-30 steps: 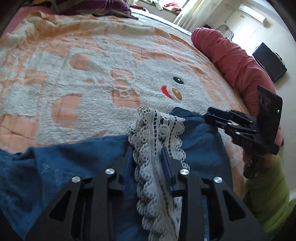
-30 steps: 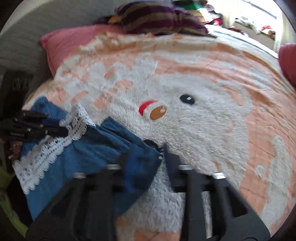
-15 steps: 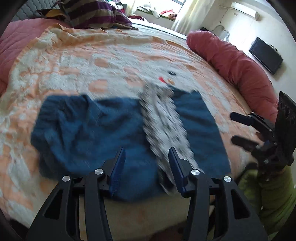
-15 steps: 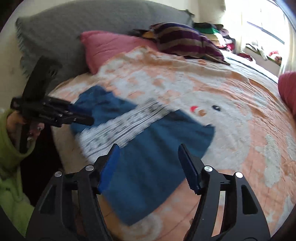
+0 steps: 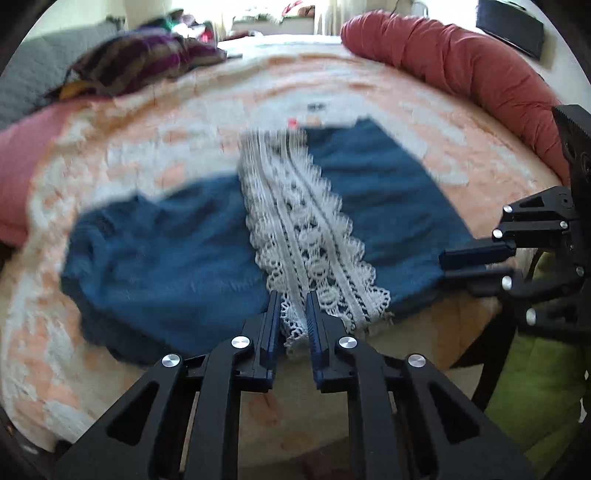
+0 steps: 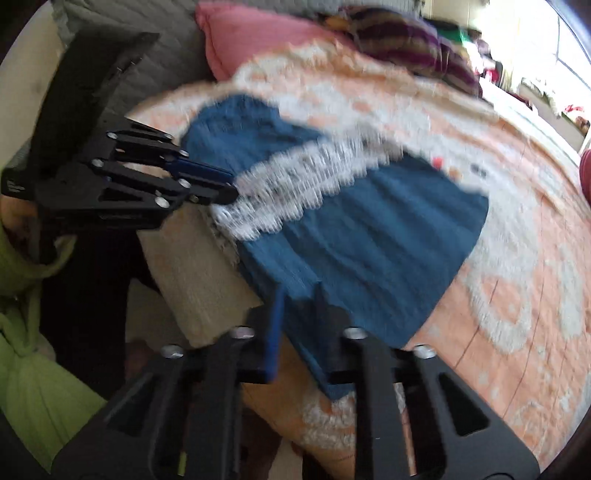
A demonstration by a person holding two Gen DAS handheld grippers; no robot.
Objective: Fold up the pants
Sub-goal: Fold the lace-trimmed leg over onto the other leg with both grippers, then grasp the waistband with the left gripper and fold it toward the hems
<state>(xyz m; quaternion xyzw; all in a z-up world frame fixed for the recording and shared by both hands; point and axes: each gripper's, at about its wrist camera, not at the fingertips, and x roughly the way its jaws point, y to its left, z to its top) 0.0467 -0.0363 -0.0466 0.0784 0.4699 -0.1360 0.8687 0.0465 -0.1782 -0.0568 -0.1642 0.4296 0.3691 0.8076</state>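
Observation:
Blue pants [image 5: 173, 266] with a white lace hem [image 5: 310, 236] lie folded across the near edge of the bed. My left gripper [image 5: 293, 317] is shut on the near end of the lace hem. My right gripper [image 6: 297, 306] is shut on the near corner of the blue pants [image 6: 365, 236]. It also shows at the right of the left wrist view [image 5: 461, 264], clamped on that corner. The left gripper shows in the right wrist view [image 6: 225, 184], at the lace [image 6: 295, 177].
An orange and white snowman blanket [image 5: 147, 122] covers the bed. A red bolster [image 5: 461, 66] lies along its right side, a pink pillow [image 6: 258, 33] and striped cloth [image 5: 144, 62] at the head. The bed's front edge [image 6: 199, 273] is right below the grippers.
Both grippers let go of the fold and pulled back open. They have since come back down and shut on the near edge of the pants.

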